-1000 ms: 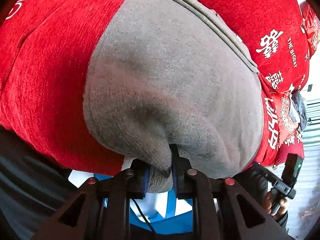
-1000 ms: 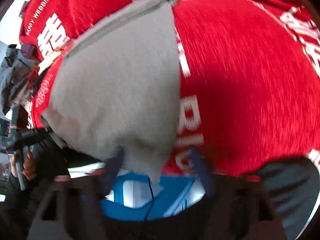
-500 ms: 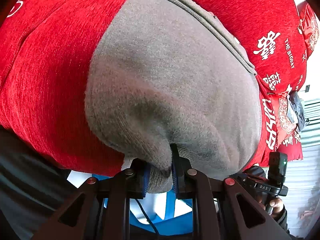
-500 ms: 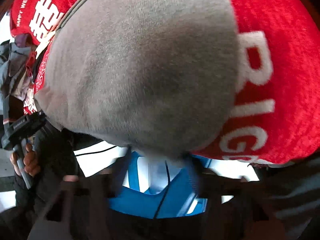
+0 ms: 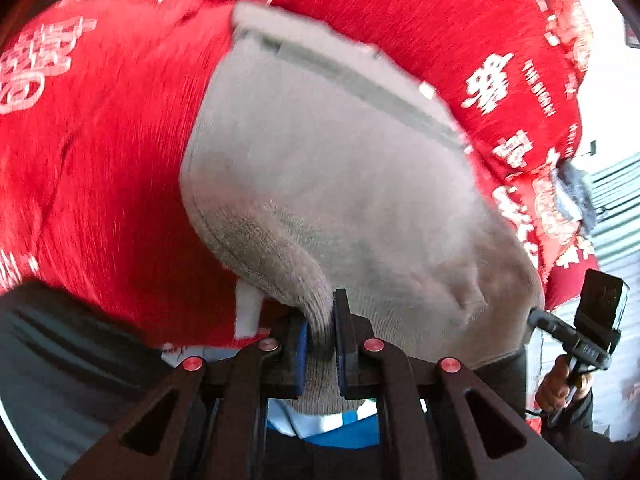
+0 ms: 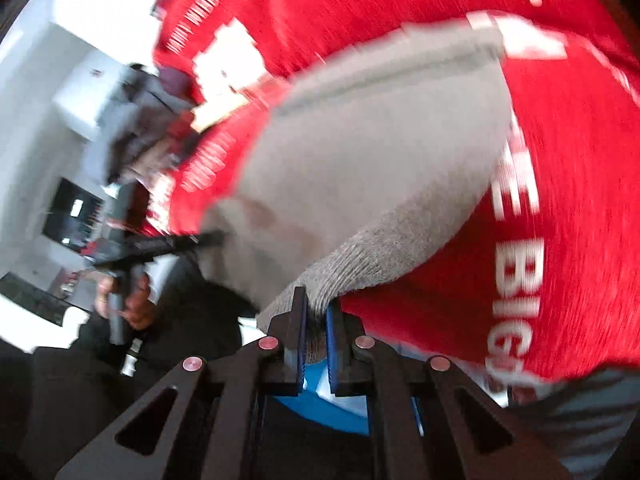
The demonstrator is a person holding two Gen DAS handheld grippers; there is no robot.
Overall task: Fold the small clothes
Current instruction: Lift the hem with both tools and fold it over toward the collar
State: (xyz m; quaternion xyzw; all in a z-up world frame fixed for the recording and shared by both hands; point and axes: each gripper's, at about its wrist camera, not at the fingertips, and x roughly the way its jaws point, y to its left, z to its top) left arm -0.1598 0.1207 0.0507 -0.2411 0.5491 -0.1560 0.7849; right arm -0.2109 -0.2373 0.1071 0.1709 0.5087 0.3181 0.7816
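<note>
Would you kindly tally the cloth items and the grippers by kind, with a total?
Grey garment: 1
Red printed cloth underneath: 1
Grippers, left gripper and right gripper, each shut on the garment's near edge: 2
Total: 4

red printed cloth (image 5: 112, 184) | white wall (image 6: 36, 92) | dark screen (image 6: 72, 216)

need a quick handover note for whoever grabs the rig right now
Left hand-held gripper: shut on the near edge of the grey garment.
Right hand-held gripper: shut on another near corner of it.
The garment lies on the red printed blanket, near edge lifted.
Done: both corners gripped.
Left: carry the near edge over to the far hem, flatten, release.
</note>
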